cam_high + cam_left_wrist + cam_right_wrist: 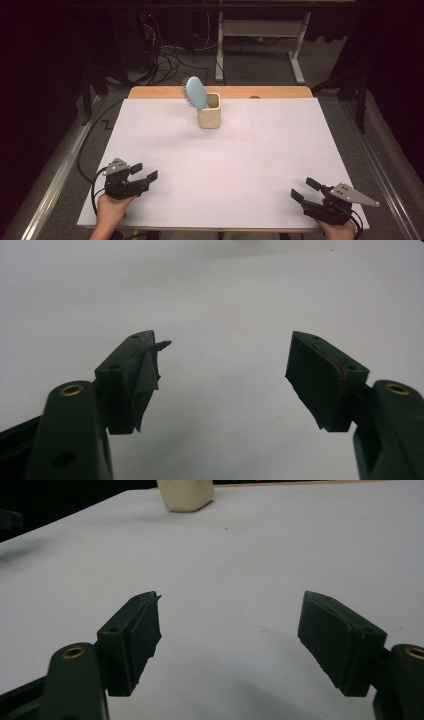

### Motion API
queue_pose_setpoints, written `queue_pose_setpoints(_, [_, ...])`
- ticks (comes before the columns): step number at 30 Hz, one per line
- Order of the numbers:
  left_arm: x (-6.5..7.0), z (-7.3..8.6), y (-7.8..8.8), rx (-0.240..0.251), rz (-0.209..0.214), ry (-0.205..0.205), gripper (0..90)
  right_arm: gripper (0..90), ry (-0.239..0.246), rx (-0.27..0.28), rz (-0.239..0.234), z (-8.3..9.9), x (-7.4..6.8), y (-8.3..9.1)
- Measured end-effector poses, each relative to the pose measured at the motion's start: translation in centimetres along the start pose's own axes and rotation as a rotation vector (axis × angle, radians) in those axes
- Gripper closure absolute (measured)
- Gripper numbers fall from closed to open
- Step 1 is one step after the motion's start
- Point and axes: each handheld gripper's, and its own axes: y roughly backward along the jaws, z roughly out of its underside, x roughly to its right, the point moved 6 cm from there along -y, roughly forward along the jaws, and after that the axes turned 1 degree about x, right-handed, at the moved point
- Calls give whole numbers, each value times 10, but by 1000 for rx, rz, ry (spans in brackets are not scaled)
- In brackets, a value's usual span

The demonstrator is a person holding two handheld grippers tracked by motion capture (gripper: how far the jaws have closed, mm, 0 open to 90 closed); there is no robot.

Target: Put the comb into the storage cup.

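We hold the left gripper (145,172) and the right gripper (306,189) at the near corners of the white table (260,165), both with jaws apart and nothing between them. The blue hairbrush (195,92) stands head-up in the cream cup (209,116) near the far edge, well apart from both. For a clean lift, we judge it best to grip the brush head across its flat faces and steady the cup with the other gripper.

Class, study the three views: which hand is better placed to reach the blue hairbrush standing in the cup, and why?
Probably left, narrowly. The left gripper and right gripper both rest open and empty at the near edge. The hairbrush leans left out of the cup, which stands left of centre, nearer the left hand.
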Motion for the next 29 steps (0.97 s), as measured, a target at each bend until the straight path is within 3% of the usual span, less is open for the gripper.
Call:
queue_pose_setpoints(22, [-2, 20, -1, -23, 14, 47, 303, 258, 0, -1, 1, 0, 0, 0])
queue_pose_setpoints(29, [1, 20, -2, -21, 12, 35, 303, 257, -1, -1, -8, 0, -1, 0])
